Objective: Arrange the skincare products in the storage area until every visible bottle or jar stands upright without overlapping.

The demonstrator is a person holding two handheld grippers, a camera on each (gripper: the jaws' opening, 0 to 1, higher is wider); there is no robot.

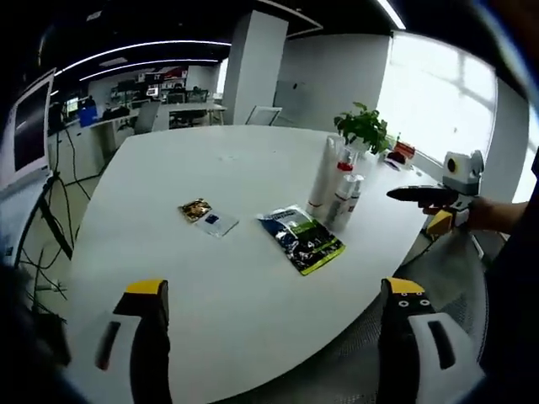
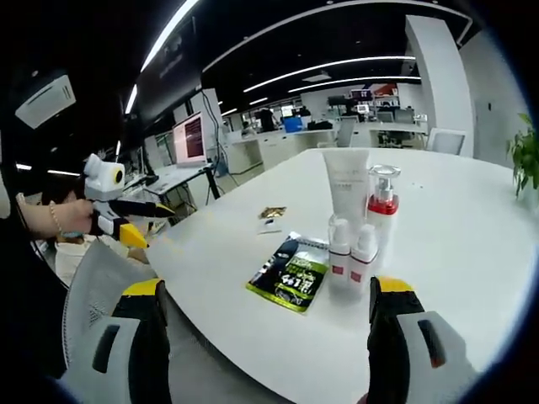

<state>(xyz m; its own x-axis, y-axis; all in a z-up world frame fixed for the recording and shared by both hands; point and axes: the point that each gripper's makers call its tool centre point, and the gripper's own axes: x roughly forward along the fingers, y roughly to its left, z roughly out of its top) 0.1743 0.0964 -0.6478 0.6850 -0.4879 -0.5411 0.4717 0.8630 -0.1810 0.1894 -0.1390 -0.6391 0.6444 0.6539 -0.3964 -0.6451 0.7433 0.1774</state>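
A group of skincare products stands upright on the white table [image 1: 219, 168]: a tall white tube [image 1: 322, 175], a pump bottle with a red band [image 1: 342, 187] and small white bottles [image 1: 354, 195]. The right gripper view shows them closer: the tube [image 2: 346, 185], the pump bottle [image 2: 381, 210] and two small bottles [image 2: 338, 252] [image 2: 364, 251] in front, close together. My left gripper [image 1: 274, 290] is open over the table's near edge, well short of the products. My right gripper [image 2: 265, 288] is open too, just before the small bottles, nothing between its jaws.
A green and dark flat packet [image 1: 301, 239] [image 2: 290, 271] lies beside the bottles. Two small sachets [image 1: 206, 215] [image 2: 270, 219] lie further along the table. A potted plant [image 1: 364, 128] stands behind the products. An office chair [image 2: 93, 295] sits at the table edge, with desks and monitors [image 2: 189, 139] beyond.
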